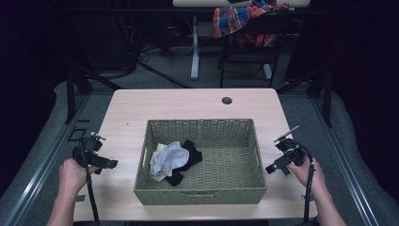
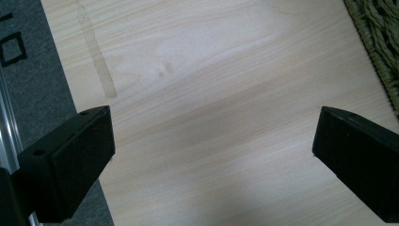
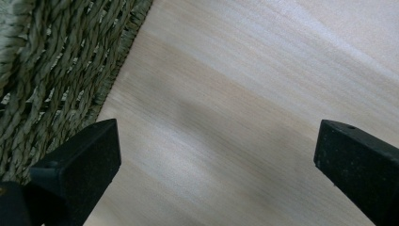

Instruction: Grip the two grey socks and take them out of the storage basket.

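Left gripper [image 1: 96, 160] wide open, bare table [image 1: 188, 106] left of basket [image 1: 200, 193]; right gripper [image 1: 282, 162] wide open, basket's right edge.

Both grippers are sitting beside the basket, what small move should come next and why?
Probably swing the left gripper, jaws wide apart, over the green woven basket's near-left wall toward the pile of white, cream and black cloths. That pile lies at the basket's left end, closer to it than to the open right gripper.

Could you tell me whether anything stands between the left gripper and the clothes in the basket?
Yes: the left wall of the woven basket stands between the left gripper and the pile of clothes. Otherwise the table between them is bare, and the basket is open on top.
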{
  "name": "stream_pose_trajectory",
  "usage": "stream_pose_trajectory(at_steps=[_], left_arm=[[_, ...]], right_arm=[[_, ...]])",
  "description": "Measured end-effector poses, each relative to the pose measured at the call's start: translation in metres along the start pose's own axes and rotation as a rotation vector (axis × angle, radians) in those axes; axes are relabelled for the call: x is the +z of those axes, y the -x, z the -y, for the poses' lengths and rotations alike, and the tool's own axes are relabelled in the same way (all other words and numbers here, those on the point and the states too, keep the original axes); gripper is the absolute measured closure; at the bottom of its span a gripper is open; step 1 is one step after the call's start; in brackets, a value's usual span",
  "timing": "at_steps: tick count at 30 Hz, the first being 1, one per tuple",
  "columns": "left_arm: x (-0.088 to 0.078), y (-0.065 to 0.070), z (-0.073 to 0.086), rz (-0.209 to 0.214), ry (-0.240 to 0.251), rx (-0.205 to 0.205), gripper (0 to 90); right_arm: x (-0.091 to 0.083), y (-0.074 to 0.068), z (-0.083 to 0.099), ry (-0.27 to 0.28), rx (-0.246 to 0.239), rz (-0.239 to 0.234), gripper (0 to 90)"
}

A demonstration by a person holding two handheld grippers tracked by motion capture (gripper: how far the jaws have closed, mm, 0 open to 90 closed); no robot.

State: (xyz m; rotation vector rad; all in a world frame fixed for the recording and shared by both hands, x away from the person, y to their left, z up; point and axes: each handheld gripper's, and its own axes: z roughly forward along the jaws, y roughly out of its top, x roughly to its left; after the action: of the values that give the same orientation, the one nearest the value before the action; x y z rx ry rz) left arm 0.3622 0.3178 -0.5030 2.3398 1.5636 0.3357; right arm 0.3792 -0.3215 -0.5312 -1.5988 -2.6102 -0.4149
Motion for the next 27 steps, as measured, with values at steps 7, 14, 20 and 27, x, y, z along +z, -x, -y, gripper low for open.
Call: stream_pose_trajectory(at_steps=[7, 14, 20, 27], left_arm=[[-0.001, 0.000, -0.001, -0.001, -0.009, -0.002, 0.0], [-0.009, 0.005, -0.006, 0.004, 0.004, 0.012, 0.0], [-0.017, 0.007, -0.011, 0.006, 0.020, 0.013, 0.0], [-0.032, 0.014, -0.018, 0.010, 0.032, 0.022, 0.0]], right_arm=[[-0.001, 0.000, 0.000, 0.017, 0.007, -0.008, 0.8], [-0.001, -0.001, 0.002, 0.031, 0.016, 0.021, 0.9], [0.000, -0.001, 0.001, 0.028, 0.025, 0.022, 0.9], [-0.001, 0.001, 0.001, 0.022, 0.027, 0.020, 0.9]])
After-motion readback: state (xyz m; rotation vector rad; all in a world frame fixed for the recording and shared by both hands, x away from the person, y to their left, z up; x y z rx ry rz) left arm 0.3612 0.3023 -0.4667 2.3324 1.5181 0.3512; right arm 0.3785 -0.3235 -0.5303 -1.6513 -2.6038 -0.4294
